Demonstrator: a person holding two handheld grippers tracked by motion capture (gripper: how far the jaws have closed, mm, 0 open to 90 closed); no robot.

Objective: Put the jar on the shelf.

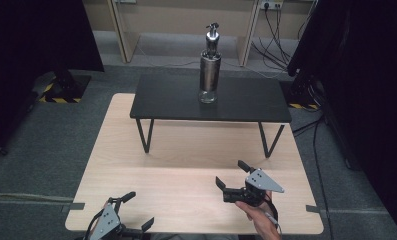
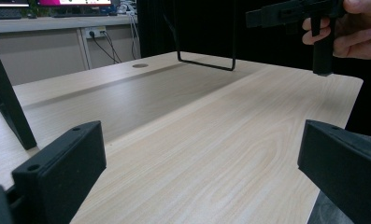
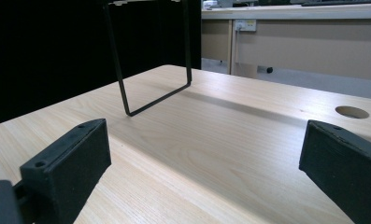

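From above, one bottle (image 1: 210,64) stands on one black shelf (image 1: 246,106) at the counter's (image 1: 186,150) far edge, two hand-held grippers near its front edge, left hand-held gripper (image 1: 138,212) and right hand-held gripper (image 1: 232,173) both spread empty; each gripper view shows jaws wide apart over bare wood.

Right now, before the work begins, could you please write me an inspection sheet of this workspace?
Surface: pale wood table, bare near the person; a round hole in the top.
Job's things: bottle upright on the black shelf.
Clutter: nothing seen.
Grippers: left claw open, at the near edge; right claw open, held in a hand, above the table.
Cables: several on the floor at right; plugs in a wall socket.
Surroundings: grey carpet, black curtains.
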